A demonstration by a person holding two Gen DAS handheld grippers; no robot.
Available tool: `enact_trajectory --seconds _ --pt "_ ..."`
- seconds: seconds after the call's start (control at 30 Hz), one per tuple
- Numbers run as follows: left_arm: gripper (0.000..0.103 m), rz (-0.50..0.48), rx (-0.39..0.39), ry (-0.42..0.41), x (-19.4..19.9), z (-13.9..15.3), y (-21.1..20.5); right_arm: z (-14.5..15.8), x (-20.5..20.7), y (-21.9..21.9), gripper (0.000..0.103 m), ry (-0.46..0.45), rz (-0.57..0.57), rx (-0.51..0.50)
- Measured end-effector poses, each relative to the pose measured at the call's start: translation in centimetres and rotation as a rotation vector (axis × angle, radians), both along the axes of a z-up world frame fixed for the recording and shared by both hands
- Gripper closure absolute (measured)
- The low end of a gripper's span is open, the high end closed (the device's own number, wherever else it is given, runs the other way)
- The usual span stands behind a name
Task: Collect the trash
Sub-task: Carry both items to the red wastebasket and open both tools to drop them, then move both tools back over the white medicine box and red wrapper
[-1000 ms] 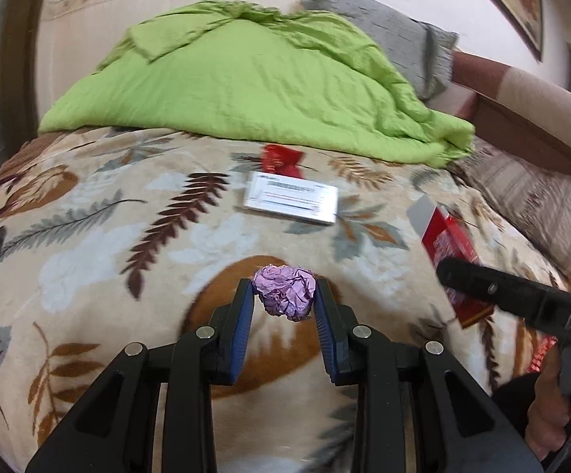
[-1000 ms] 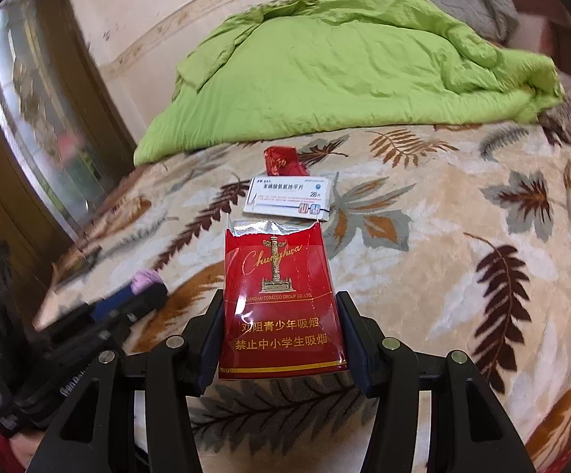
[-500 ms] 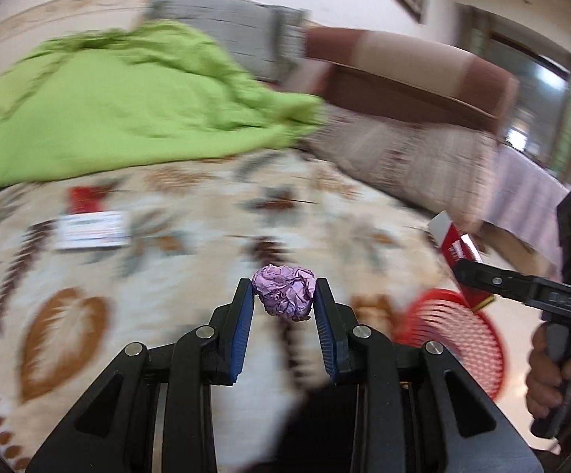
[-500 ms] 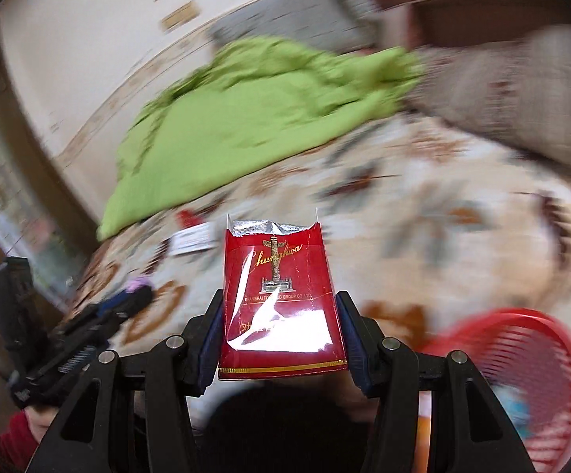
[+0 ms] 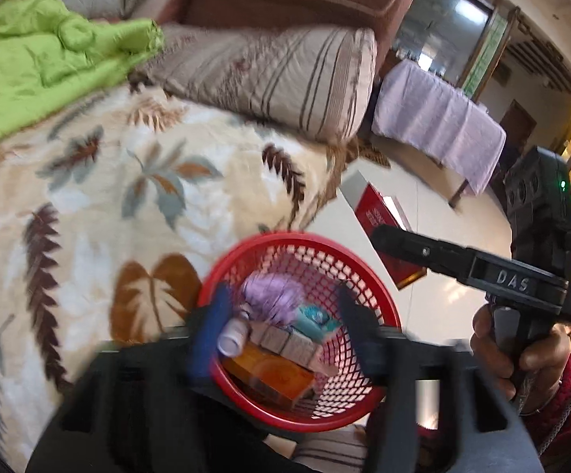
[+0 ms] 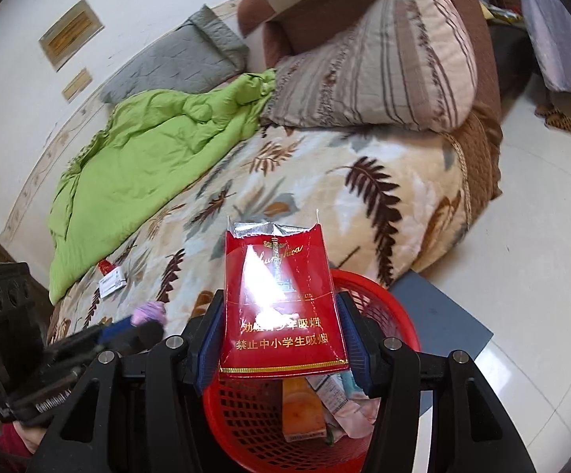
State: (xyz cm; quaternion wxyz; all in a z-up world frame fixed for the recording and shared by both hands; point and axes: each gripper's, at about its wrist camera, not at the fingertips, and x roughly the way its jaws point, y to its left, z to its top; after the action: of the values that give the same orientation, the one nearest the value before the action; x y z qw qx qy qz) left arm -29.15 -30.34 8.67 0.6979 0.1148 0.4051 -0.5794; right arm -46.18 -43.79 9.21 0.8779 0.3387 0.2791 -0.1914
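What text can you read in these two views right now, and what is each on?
"DAS": on the right gripper body.
"禁止中小学生吸烟": bottom line on the red cigarette pack.
Line above it: partly washed out by glare.
Gold script logo on the pack: blurred.
White box on the bed: too small.

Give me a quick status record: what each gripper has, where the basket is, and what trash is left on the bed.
left gripper: open over the basket, blurred; purple wad between its fingers, hold unclear
right gripper: shut on red pack, above basket
basket: red, beside the bed, already holding trash
bed: white box and red wrapper near green quilt
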Motion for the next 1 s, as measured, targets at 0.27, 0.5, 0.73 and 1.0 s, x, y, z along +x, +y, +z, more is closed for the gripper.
enact_trajectory --seconds 0.27,0.5,0.73,1.0 --pt "0.039 0.095 -0.025 -0.028 2.2 0.9 2.9 -0.8 0.5 -0.7 0.041 0.01 0.006 0.031" --pt "0.039 0.203 -0.063 -0.046 5.9 2.2 6.9 -2.0 2.3 0.9 0.031 0.161 0.032 -0.077" --pt "0.038 0.36 -0.066 -0.045 10.7 2.1 11.8 -0.9 3.1 1.9 0.031 0.08 0.091 -0.033" --pt "0.038 0.712 -0.038 -0.021 19.4 0.4 21.4 1.1 11.1 6.4 0.034 0.029 0.301 -0.026"
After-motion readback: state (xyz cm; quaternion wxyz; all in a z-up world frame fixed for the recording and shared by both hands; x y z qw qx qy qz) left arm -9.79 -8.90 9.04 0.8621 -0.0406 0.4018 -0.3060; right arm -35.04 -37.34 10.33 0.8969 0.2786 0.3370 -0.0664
